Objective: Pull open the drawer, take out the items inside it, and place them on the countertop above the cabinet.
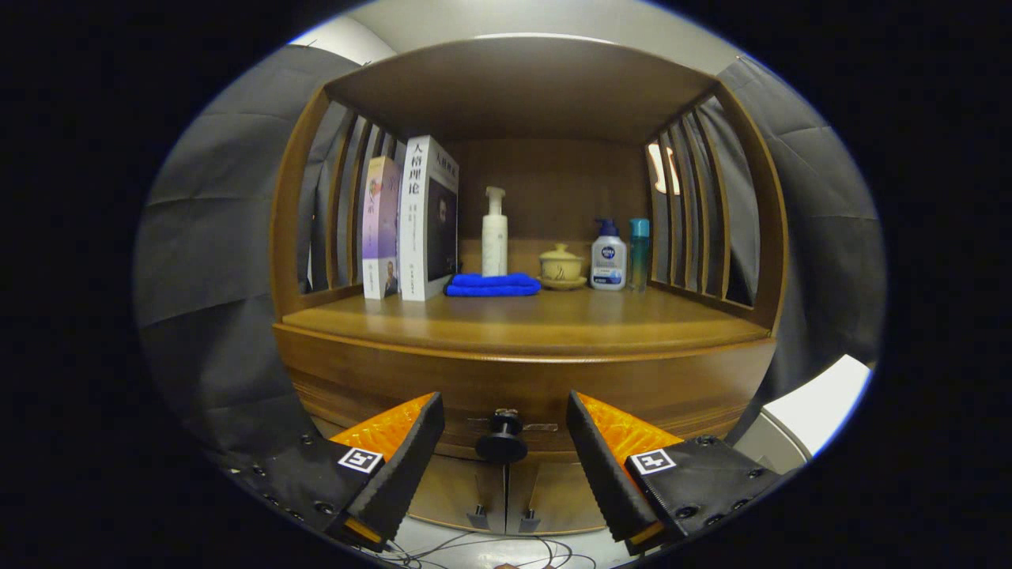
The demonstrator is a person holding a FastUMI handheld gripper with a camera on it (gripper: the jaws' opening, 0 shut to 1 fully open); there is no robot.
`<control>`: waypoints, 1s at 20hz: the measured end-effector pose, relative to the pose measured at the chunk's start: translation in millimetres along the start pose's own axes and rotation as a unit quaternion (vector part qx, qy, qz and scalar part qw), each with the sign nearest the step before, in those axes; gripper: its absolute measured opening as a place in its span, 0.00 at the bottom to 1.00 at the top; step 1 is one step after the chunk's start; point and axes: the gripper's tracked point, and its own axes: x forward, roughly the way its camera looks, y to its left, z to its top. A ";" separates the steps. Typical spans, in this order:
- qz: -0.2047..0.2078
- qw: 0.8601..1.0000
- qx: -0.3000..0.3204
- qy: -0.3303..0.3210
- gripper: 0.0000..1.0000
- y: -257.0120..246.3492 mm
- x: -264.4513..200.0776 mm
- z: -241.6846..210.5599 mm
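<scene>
**Wooden cabinet, drawer shut, fingers spread at the knob**

Wood fills most of the scene: a cabinet with slatted sides, a countertop and a closed drawer below it. The drawer's inside is hidden, so nothing in it can be made out. Its black knob stands out from the front panel, between the two fingers of the gripper, which are spread wide and touch nothing; the knob looks to be a little beyond the fingertips, though depth is hard to judge here. Below the drawer, two cabinet doors are partly covered by the fingers, and some thin cables on the floor are cut off.

On the countertop, at the back, two books stand upright; the white one bears large Chinese characters on its spine, while the smaller print is too fine to read. Beside them lies a folded blue cloth, with a white pump bottle behind it. To the right sit a small lidded cup on a saucer, a white pump bottle with a blue round logo whose lettering is blurred, and a teal bottle.
</scene>
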 end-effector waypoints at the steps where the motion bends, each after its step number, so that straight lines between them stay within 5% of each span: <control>1: -0.001 1.000 0.001 0.005 0.98 0.5 5.2 -6.8; 6: -0.002 1.000 0.001 0.028 0.98 5.0 21.9 -34.4; 12: -0.002 1.000 -0.005 0.028 0.49 4.0 27.9 -41.5; 20: 0.008 0.999 0.000 0.046 0.22 3.1 26.5 -44.0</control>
